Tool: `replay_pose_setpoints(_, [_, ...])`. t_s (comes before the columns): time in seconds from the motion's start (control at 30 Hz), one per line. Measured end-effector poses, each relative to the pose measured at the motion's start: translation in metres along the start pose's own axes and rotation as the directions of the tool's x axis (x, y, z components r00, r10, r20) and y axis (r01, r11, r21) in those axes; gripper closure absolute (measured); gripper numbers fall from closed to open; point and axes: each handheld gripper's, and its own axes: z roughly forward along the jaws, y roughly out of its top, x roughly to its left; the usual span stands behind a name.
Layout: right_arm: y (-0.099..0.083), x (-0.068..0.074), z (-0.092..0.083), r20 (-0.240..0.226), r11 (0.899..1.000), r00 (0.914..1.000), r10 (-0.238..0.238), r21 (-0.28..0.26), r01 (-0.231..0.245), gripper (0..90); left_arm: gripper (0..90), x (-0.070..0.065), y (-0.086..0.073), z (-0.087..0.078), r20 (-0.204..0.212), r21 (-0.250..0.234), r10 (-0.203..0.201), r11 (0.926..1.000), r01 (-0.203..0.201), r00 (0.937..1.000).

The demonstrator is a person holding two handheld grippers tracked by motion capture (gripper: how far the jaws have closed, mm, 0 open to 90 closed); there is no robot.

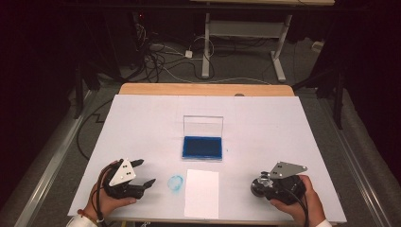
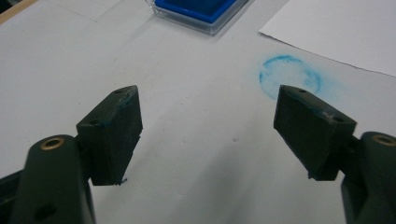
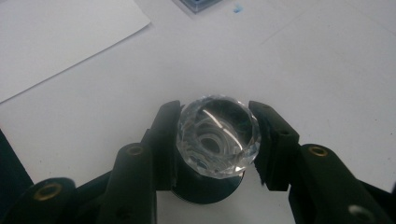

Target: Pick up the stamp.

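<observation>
Right gripper view: right gripper (image 3: 215,108) closed most of the way on a stamp (image 3: 218,140), pads pressed against either side of its clear faceted knob; dark round base underneath, seemingly down on the bench (image 1: 142,123), though contact could not be told for certain; stood near the near right corner, well apart from everything else. Farther along the near edge, left gripper (image 2: 208,100) held wide apart and empty, pads smeared faintly blue, pointed toward the middle. Between the two, at the middle of the near edge, lay a white sheet of paper (image 1: 202,193); just beside its left edge, a blue ring mark (image 1: 175,183) printed straight onto the bench cover. Beyond the paper, at the centre of the bench, sat a blue ink pad (image 1: 202,147) in a clear case, lid stood upright behind it.

Judged as the pick-up step: stamp gripped, not yet lifted or inked. Next move likely called for a straight lift with the base kept level, a carry toward the centre, then a flat press onto the blue pad; needed a firm hold, since smooth facets could slip or twist between the pads; afterwards, care to land on the paper rather than on the cover beside it.
</observation>
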Motion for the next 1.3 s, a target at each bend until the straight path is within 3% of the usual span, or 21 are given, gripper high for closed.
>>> replay_pose_setpoints(0.73, [0.027, -0.009, -0.009, 0.025, 0.996, 0.9996, -0.009, -0.092, 0.011, 57.0, 24.1, 0.003, 0.0, 0.0, 0.011, -0.02, -0.017, 0.9996, 0.018, 0.9998])
replay_pose_setpoints(1.3, [0.071, -0.008, 0.005, -0.003, 0.986, 0.9979, -0.064, -0.152, 0.063, 57.0, 24.1, 0.002, -0.004, -0.004, 0.004, -0.018, -0.032, 0.9993, 0.032, 0.9995])
